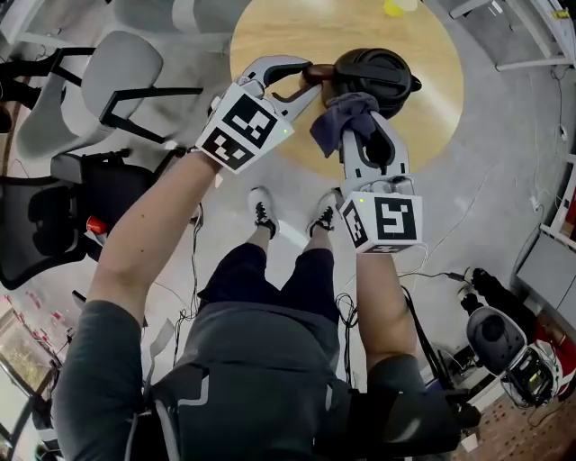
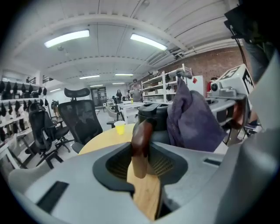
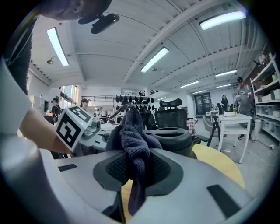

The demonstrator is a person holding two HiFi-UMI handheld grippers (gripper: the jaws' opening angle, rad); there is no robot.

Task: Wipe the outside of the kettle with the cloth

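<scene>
A black kettle [image 1: 382, 74] stands near the front edge of a round wooden table [image 1: 270, 27]. Its brown wooden handle [image 1: 317, 72] points left and lies between the jaws of my left gripper [image 1: 309, 78]. In the left gripper view the handle [image 2: 141, 142] stands upright between the pads, which press on it. My right gripper [image 1: 360, 129] is shut on a dark purple cloth [image 1: 346, 112], bunched up just in front of the kettle's near side. In the right gripper view the cloth [image 3: 131, 135] hangs from the jaws, with the kettle [image 3: 175, 138] right behind it.
A yellow cup [image 1: 399, 5] sits at the table's far edge. A grey chair [image 1: 117, 81] and a black chair [image 1: 36, 225] stand to the left. Cables and equipment [image 1: 504, 342] lie on the floor at right. The person's feet [image 1: 263, 212] are below the table's edge.
</scene>
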